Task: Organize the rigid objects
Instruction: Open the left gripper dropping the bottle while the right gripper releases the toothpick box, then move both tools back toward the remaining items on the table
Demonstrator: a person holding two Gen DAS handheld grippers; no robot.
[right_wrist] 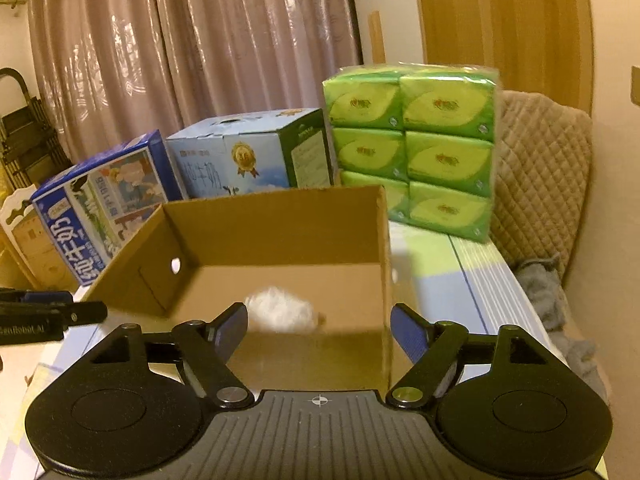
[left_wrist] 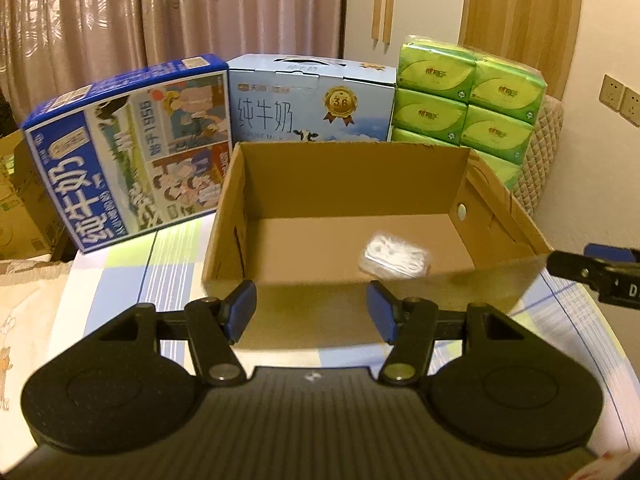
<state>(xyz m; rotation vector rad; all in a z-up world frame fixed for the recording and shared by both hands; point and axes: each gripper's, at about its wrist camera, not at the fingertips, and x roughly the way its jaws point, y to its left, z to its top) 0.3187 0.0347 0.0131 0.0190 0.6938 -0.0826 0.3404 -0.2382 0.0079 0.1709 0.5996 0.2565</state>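
While both sets of jaws stand spread with nothing pinched, the right gripper (right_wrist: 318,330) hangs just short of the near wall of the open cardboard box (right_wrist: 276,224), and the white packet (right_wrist: 282,312) lies straight ahead of it on the box floor, close behind that wall. From the left gripper (left_wrist: 312,308) the same white packet (left_wrist: 396,258) sits ahead and off to the right, toward the box's right side. I judge the right hand the nearer. Blur hides the packet's long axis. Behind the box stand 2 milk cartons (left_wrist: 132,148) and a green tissue pack (left_wrist: 472,108) on the tabletop (left_wrist: 132,276).
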